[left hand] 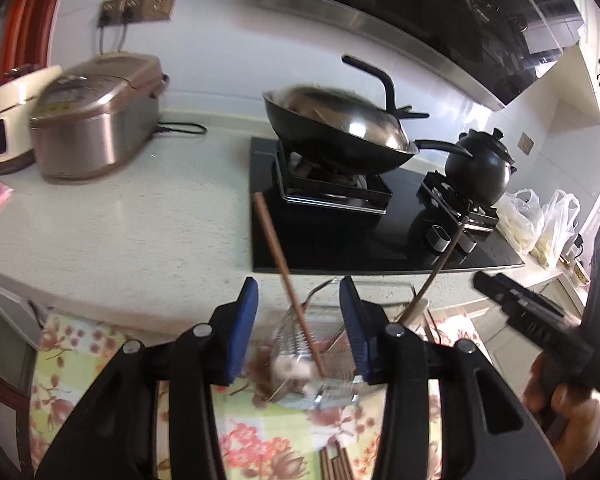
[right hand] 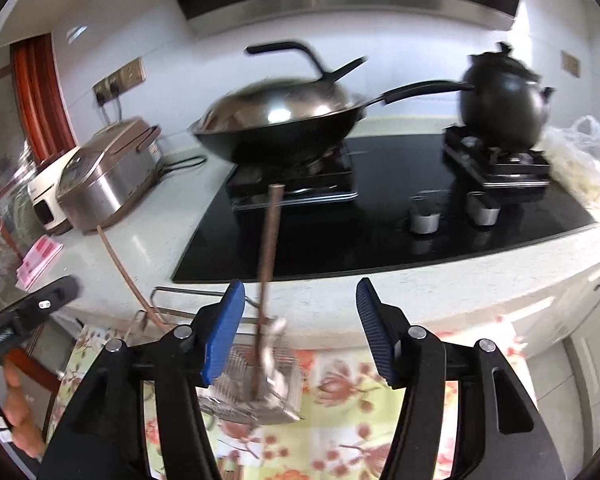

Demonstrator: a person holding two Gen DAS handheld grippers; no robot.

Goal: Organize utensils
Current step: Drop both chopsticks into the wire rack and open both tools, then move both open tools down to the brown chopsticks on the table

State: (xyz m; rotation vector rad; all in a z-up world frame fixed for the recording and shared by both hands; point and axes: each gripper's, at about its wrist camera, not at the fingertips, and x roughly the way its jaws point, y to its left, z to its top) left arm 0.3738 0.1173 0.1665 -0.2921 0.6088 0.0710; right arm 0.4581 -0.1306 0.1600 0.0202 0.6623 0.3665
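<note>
Left wrist view: the left tongs [left hand: 298, 328] stand apart, the blue pads touching nothing. Between them, lower down, a wire rack [left hand: 312, 344] sits on a flowered cloth [left hand: 80, 360] at the near edge of the counter [left hand: 120, 216]. A brown chopstick [left hand: 288, 280] stands in the rack and leans up to the left, clear of both pads. A second, darker stick [left hand: 444, 256] leans up to the right from the rack's far side. Something pale lies in the rack's bottom; blur hides what it is. More brown sticks [left hand: 336, 460] lie on the cloth at the bottom edge. Beyond are a black hob [left hand: 340, 240] with a lidded wok [left hand: 340, 132] and a black kettle [left hand: 480, 168], and a rice cooker [left hand: 96, 120] on the left. At right, a hand [left hand: 560, 400] holds the other gripper's black body.

Right wrist view: the right tongs [right hand: 300, 328] gape wide and hold nothing. The dark stick [right hand: 268, 272] stands nearly upright in the rack [right hand: 260, 380], just beside the left pad; whether it touches is unclear. The brown chopstick [right hand: 128, 276] leans away to the left. At the lower left, a hand [right hand: 16, 412] grips the other gripper.
</note>
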